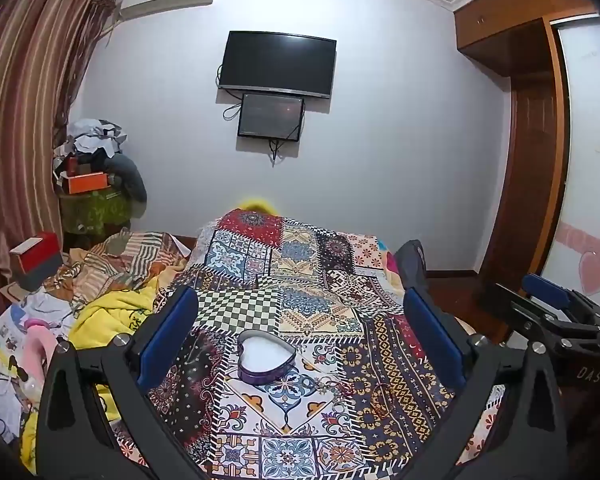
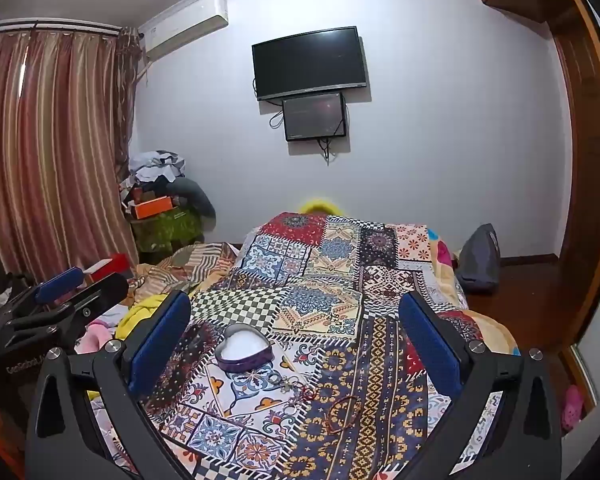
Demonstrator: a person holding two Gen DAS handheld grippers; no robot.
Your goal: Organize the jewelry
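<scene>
Both grippers hovering w/ jaws spread wide, holding nothing. Red bracelet (image 2: 343, 410) lying flat on bedspread (image 2: 380, 360), 12 o'clock btwn right gripper (image 2: 296, 340) fingers, nearer than left gripper (image 1: 300, 336); heart box (image 2: 244, 348) sitting at 11.

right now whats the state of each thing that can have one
heart-shaped box: open, lid off, white lining bare, nothing seen inside
red bracelet: loose on the patchwork cloth, outside the box
metal jewelry pieces: loose on the cloth
left gripper: open, empty
right gripper: open, empty
wall TV: off
</scene>
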